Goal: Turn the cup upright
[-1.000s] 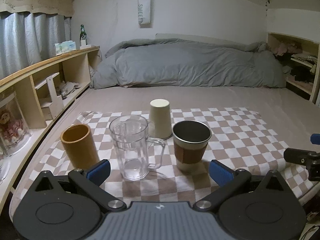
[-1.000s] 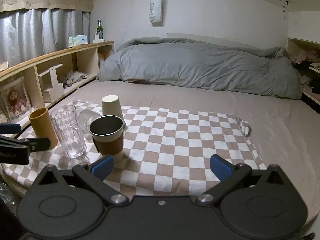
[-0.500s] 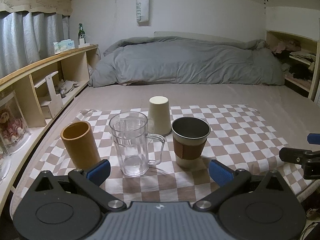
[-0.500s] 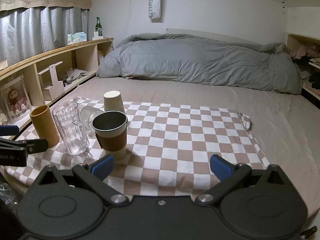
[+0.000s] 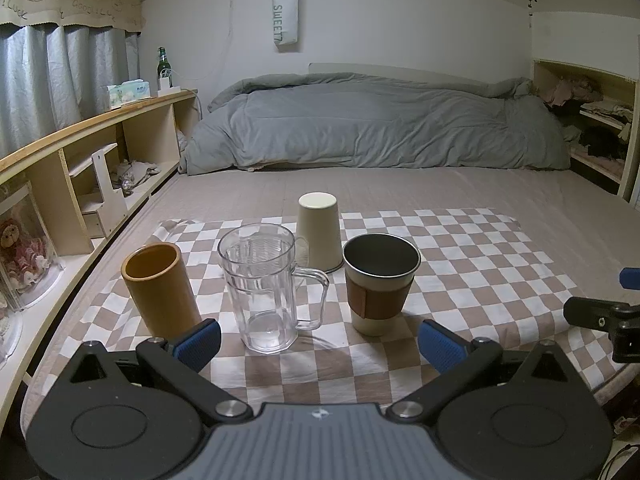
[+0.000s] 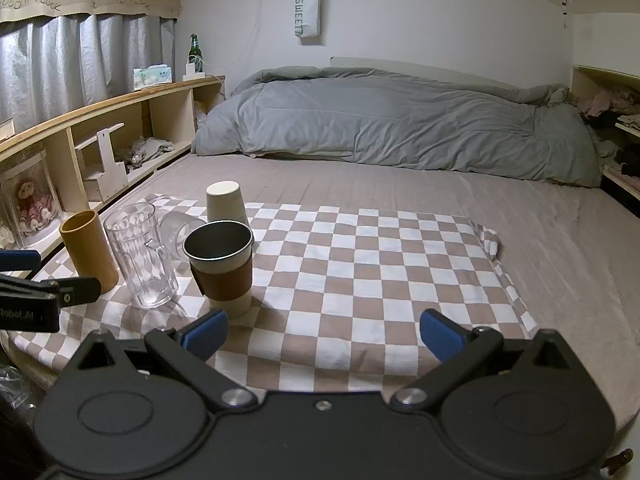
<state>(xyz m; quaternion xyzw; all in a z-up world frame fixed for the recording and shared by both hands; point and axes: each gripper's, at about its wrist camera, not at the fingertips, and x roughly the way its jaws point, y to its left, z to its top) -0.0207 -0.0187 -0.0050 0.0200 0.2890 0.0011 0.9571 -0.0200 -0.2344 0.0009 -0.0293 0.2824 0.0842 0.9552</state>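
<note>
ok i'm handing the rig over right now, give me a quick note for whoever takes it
Left gripper: open, empty, hovering low in front of the row of cups.
Right gripper: open, empty, over the checkered cloth, right of the cups.
Cream cup: upside down at the back of the cloth, behind the clear mug and the sleeved metal cup. A clear glass lies on its side left of the cream cup. Orange cup stands upright at the left.
Done: nothing flipped yet.
Left: grasp the cream cup, turn it mouth up, set it down.
</note>
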